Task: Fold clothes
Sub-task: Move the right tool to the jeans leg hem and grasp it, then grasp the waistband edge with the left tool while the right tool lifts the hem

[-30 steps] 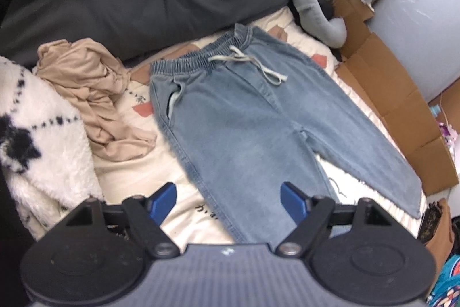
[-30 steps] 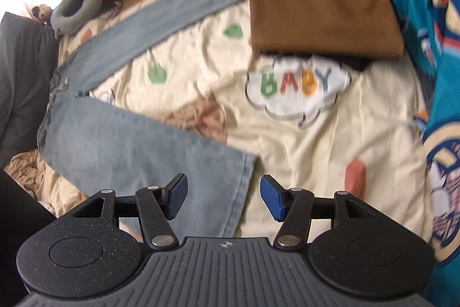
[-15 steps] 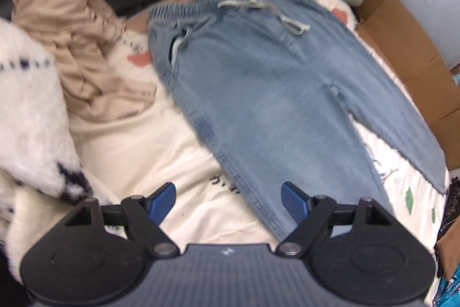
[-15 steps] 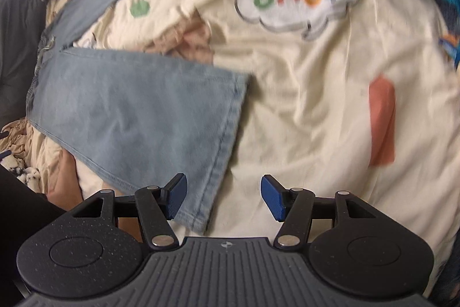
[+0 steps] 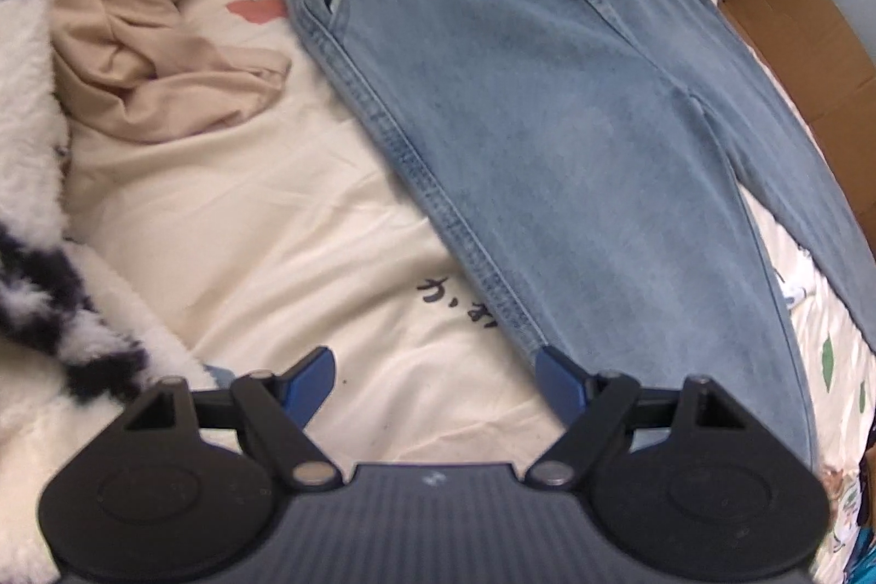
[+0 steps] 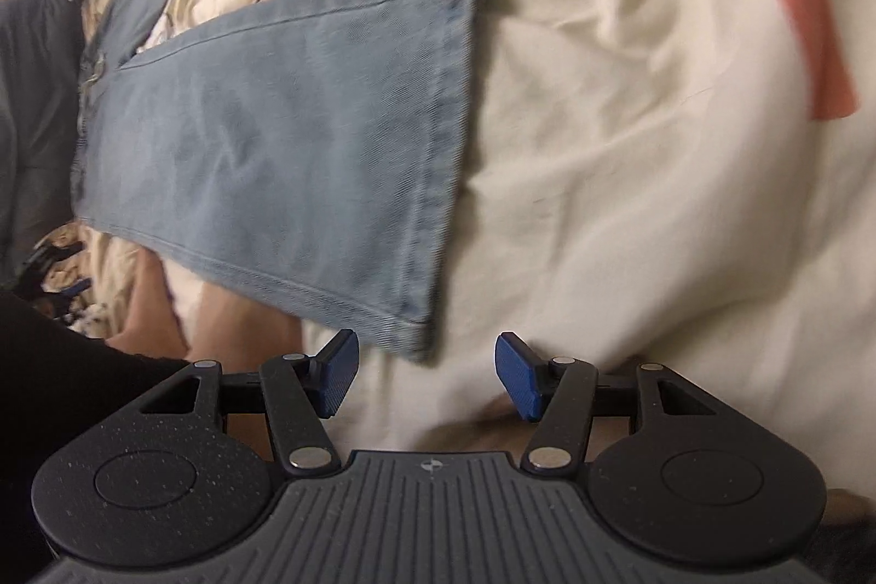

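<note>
Jeans [image 6: 284,135] hem lies just ahead of right gripper [image 6: 427,379].

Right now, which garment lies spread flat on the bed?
The jeans: they lie flat, while the beige garment beside them is crumpled.
</note>
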Action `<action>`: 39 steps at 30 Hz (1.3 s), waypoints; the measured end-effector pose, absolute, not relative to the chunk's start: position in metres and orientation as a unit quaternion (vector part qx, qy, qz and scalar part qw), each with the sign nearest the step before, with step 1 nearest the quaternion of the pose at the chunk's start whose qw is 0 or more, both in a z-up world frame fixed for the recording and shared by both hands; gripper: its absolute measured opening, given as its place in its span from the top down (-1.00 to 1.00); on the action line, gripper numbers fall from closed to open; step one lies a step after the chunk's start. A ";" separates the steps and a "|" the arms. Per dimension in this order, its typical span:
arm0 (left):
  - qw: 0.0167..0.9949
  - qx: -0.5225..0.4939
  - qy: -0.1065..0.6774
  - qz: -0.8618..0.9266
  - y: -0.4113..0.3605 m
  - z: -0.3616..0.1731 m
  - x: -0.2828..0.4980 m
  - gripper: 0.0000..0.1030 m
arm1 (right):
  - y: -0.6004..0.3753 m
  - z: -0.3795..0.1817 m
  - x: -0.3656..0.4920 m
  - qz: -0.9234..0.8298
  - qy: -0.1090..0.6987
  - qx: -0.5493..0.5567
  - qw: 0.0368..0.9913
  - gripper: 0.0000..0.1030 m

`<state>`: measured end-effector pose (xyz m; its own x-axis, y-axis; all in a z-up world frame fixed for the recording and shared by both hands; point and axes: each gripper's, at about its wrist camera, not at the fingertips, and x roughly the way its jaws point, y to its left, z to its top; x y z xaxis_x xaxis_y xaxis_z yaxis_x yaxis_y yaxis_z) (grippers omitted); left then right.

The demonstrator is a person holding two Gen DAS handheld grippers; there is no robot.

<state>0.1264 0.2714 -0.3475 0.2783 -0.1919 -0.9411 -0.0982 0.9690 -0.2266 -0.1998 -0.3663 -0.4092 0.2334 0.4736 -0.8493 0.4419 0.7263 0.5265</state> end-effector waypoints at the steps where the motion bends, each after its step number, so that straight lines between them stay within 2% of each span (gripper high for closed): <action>1: 0.790 -0.123 0.601 -0.028 0.271 -0.350 0.127 -0.60 | -0.363 -0.411 -0.198 0.016 0.619 0.375 0.690 -0.20; 10: 0.783 -0.143 0.605 -0.025 0.267 -0.364 0.126 -0.60 | -0.355 -0.450 -0.198 -0.004 0.604 0.459 0.651 -0.17; 11: 0.782 -0.146 0.606 -0.026 0.267 -0.365 0.125 -0.60 | -0.355 -0.453 -0.199 -0.005 0.600 0.476 0.642 -0.14; 12: 0.781 -0.147 0.607 -0.028 0.266 -0.365 0.124 -0.60 | -0.354 -0.457 -0.200 -0.006 0.596 0.494 0.633 -0.02; 16: 0.781 -0.145 0.607 -0.031 0.267 -0.364 0.123 -0.60 | -0.357 -0.457 -0.203 -0.002 0.577 0.532 0.620 0.05; 18: 0.781 -0.148 0.606 -0.029 0.269 -0.364 0.124 -0.60 | -0.362 -0.455 -0.206 -0.003 0.563 0.551 0.616 0.19; 20: 0.783 -0.152 0.603 -0.026 0.270 -0.362 0.125 -0.60 | -0.366 -0.452 -0.210 -0.003 0.549 0.567 0.614 0.25; 27: 0.781 -0.163 0.602 -0.028 0.273 -0.363 0.131 -0.59 | -0.362 -0.449 -0.205 0.000 0.525 0.592 0.612 0.26; 32: 0.783 -0.189 0.592 -0.015 0.280 -0.366 0.139 -0.56 | -0.357 -0.453 -0.196 0.000 0.530 0.581 0.618 0.43; 35: 0.782 -0.209 0.587 -0.007 0.284 -0.370 0.144 -0.42 | -0.355 -0.452 -0.189 -0.001 0.535 0.569 0.624 0.65; 39: 0.778 -0.247 0.577 -0.001 0.286 -0.380 0.151 -0.17 | -0.357 -0.445 -0.185 -0.010 0.541 0.550 0.637 0.82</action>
<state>0.1512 0.2864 -0.3803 0.3337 -0.2863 -0.8982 -0.2836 0.8782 -0.3852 -0.1853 -0.3569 -0.4454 0.4152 0.5817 -0.6995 0.6071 0.3955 0.6892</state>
